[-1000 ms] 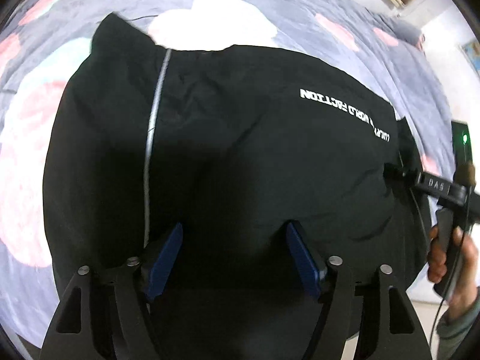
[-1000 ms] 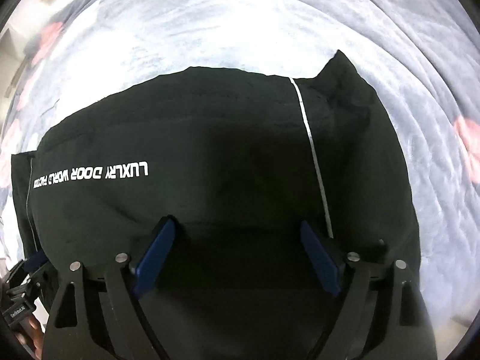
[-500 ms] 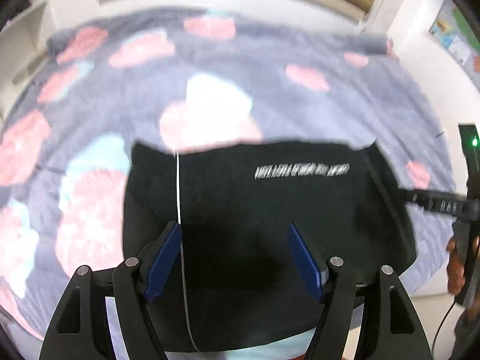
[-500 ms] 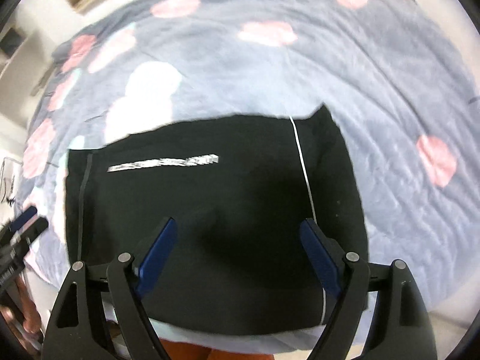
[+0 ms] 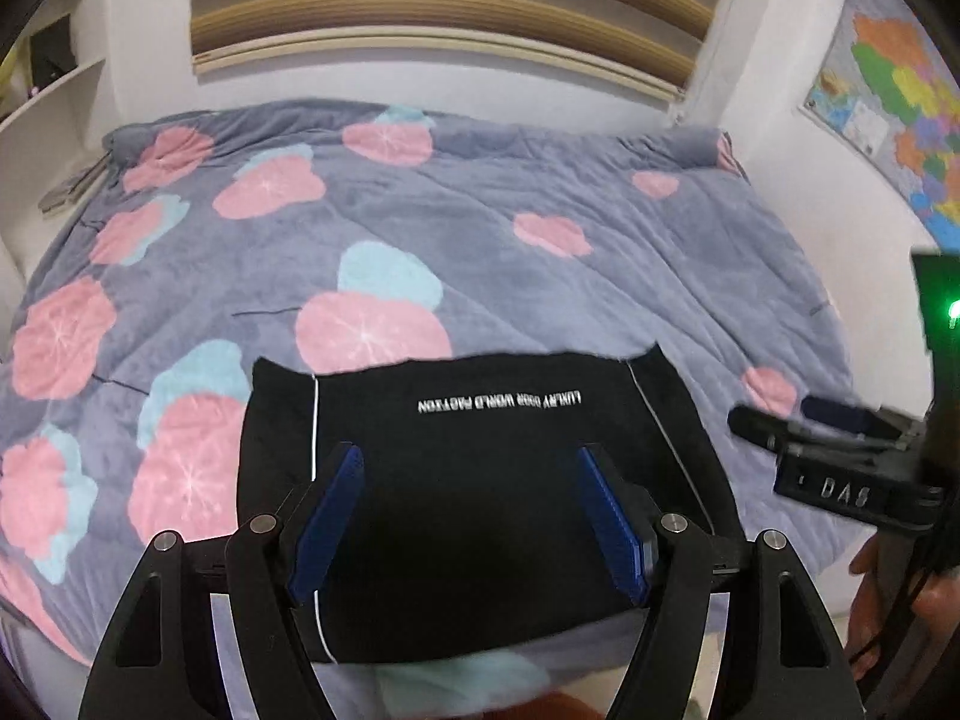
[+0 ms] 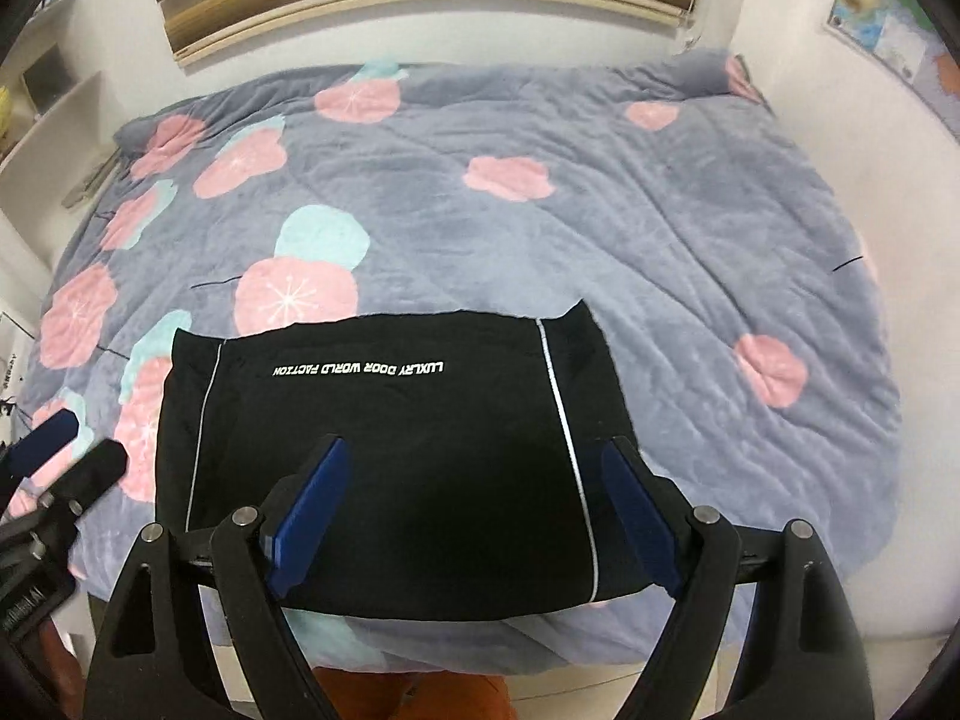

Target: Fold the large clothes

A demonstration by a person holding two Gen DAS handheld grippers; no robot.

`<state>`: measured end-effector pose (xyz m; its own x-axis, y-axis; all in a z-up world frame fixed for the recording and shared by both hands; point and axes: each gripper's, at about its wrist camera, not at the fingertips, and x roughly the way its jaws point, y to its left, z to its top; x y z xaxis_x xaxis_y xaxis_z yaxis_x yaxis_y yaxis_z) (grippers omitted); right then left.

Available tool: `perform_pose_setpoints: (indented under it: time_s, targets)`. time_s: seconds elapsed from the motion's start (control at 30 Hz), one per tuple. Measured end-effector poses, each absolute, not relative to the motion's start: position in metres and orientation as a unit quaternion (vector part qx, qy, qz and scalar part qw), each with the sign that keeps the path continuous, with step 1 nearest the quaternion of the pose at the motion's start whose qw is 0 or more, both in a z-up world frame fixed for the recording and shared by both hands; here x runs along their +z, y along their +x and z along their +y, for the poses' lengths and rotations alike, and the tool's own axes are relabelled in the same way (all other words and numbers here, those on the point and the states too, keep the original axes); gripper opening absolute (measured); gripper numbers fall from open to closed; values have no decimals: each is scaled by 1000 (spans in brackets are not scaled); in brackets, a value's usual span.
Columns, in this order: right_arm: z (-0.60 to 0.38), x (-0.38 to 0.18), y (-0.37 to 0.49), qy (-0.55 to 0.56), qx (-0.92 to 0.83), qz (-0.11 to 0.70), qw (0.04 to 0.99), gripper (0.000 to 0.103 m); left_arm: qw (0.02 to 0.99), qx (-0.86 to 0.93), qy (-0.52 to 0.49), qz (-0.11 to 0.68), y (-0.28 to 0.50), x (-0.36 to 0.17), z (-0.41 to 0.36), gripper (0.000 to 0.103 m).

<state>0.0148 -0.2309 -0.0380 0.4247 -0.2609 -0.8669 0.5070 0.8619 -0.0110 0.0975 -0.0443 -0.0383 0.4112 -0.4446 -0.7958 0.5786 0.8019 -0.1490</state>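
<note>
- The black garment (image 6: 390, 468) is being seen folded into a flat rectangle at the near edge of the bed (image 6: 690, 240), on the flowered grey quilt.
- The left gripper (image 5: 468, 516) and the right gripper (image 6: 474, 510) are being held spread and empty above it, nothing between the jaws.
- The cloth is being judged soft, light and limp; a grip at a corner or folded edge would suit.
- The white print, upside down, is being read as "LUXLRY DOOR WORLD FACTION".
- "DAS" is being read on the other tool.
</note>
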Motion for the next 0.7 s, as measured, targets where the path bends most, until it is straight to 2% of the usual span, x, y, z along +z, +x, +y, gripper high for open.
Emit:
perform_pose_setpoints:
  time_s: [0.3,0.7]
  targets:
    - [-229,-36,13,137,-239,477,835,87,844,-298,89,437,105,-31,-39,75]
    - [-226,-64,18,150,-228,513,814,87,829,-253,101,488,109,-57,-42,75]
